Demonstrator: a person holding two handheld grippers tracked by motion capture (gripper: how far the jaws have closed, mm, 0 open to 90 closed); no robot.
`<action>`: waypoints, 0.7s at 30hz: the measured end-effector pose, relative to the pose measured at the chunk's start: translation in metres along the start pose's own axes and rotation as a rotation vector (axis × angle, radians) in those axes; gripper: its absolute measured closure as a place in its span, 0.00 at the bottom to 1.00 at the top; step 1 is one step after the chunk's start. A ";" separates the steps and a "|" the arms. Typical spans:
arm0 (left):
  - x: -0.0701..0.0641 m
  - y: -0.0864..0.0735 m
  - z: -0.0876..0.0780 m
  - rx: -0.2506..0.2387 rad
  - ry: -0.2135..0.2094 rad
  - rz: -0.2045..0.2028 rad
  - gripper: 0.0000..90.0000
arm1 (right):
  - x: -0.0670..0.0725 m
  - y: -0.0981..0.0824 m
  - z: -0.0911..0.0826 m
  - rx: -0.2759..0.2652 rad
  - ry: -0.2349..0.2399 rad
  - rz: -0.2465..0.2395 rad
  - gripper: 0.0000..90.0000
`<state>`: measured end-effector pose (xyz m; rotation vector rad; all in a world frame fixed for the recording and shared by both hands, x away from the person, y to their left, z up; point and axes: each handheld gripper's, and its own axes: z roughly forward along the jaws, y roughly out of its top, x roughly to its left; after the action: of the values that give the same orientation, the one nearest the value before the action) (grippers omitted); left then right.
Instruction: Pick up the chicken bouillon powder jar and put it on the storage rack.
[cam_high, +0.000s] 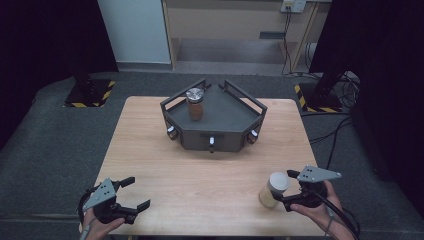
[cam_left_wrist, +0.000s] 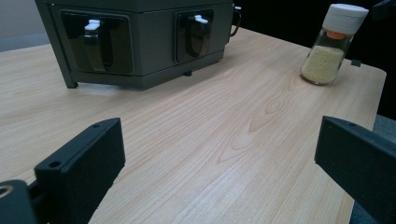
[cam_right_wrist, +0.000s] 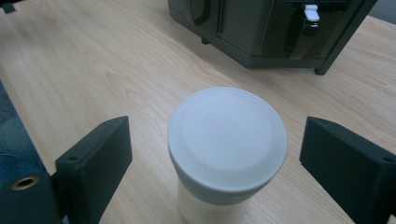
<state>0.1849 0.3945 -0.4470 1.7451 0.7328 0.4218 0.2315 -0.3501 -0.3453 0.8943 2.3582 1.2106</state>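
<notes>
In the high view, a jar with a white lid (cam_high: 274, 189) is seen standing upright on the wooden table (cam_high: 200, 170), near the front right corner. The right gripper (cam_high: 286, 189) is held just to the right of it, its jaws reaching in around the jar from that side, one behind and one in front. The left gripper (cam_high: 136, 193) is held well apart at the front left corner, so the right hand is clearly the nearer one. Farther back, a dark angular rack (cam_high: 214, 120) is set on the table, with a second jar, brown and metal-lidded (cam_high: 195, 104), standing on it.

In the left gripper view, that gripper's jaws are shown spread wide with nothing between them but bare table. The white-lidded jar (cam_left_wrist: 333, 44) is seen far off toward the table's edge, upright, filled with pale yellow grains. The rack (cam_left_wrist: 140, 42) is seen at upper left.

In the right gripper view, the white lid (cam_right_wrist: 227, 140) is found squarely between the two black jaws, the jar's long axis vertical and crossing the line between them. A gap of table is visible on each side of the lid, so the jaws are judged to be partly open and not yet pressing on the jar. Nothing is held. The coming move is judged to be a closing of the jaws, the jar being already centred.
</notes>
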 end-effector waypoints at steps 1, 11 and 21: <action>0.000 0.000 0.000 0.000 0.000 0.000 0.01 | 0.000 0.000 0.001 0.001 -0.002 0.001 0.12; 0.000 0.000 0.000 0.003 0.000 0.001 0.01 | 0.000 -0.001 0.013 0.022 0.001 -0.011 0.23; 0.000 0.001 0.001 0.007 -0.001 0.001 0.01 | 0.001 -0.006 0.014 0.019 -0.019 -0.015 0.37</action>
<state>0.1858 0.3939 -0.4465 1.7522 0.7335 0.4189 0.2363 -0.3434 -0.3585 0.8888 2.3610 1.1702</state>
